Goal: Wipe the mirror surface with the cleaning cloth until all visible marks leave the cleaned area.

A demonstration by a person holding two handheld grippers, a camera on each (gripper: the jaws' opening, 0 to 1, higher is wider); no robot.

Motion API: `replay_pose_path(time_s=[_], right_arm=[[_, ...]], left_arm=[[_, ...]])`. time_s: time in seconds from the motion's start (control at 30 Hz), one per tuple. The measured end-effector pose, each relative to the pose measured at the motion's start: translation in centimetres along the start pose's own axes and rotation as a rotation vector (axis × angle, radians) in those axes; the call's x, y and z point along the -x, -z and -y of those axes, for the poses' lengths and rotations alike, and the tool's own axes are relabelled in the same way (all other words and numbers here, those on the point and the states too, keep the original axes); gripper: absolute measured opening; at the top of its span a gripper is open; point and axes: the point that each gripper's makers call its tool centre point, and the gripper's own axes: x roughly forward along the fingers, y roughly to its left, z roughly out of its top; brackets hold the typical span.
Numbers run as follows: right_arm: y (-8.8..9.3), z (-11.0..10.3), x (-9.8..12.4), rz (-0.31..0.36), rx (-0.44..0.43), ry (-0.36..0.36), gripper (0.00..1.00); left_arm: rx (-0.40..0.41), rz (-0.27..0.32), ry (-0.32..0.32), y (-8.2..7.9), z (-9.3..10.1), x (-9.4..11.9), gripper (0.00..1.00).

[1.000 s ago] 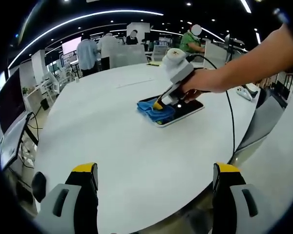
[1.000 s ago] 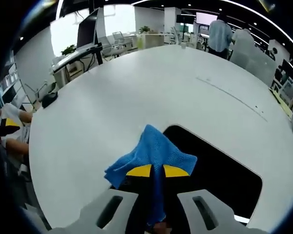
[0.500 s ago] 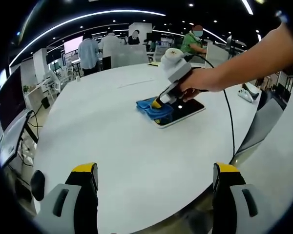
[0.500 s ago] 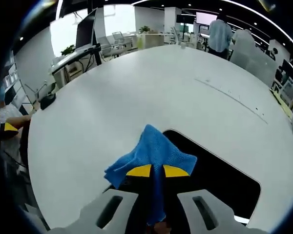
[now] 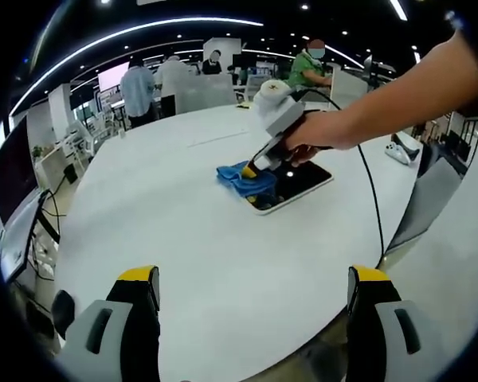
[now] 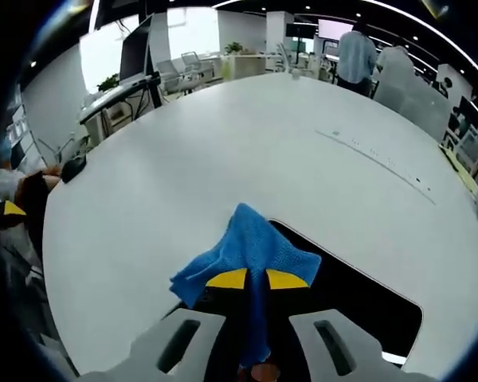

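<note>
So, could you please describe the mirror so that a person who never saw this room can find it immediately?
Look at the big round white table. Near its far side a flat dark rectangle with a pale rim lies on the tabletop: the mirror. A blue cloth, clamped in the right gripper, covers one end, and it is the sole dark, glossy patch on the table.

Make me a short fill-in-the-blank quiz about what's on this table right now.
1. The cloth is coloured ____.
2. The right claw is shut on the ____.
3. The mirror lies flat on the white ____.
4. The left claw, away from the mirror, is ____.

Missing words: blue; cloth; table; open
</note>
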Motion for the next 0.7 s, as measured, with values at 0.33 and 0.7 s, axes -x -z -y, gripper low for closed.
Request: replay_pose_path(time_s=[0.33, 0.7], right_arm=[[-0.55, 0.4, -0.13, -0.004, 0.017, -0.002, 0.03], [-0.74, 0.72, -0.38, -0.007, 0.024, -0.001, 0.03]], left_arm=[[0.012, 0.005, -0.007, -0.22, -0.45, -0.23, 0.99], [0.008, 0.005, -0.006, -0.46, -0.78, -0.23, 0.99]])
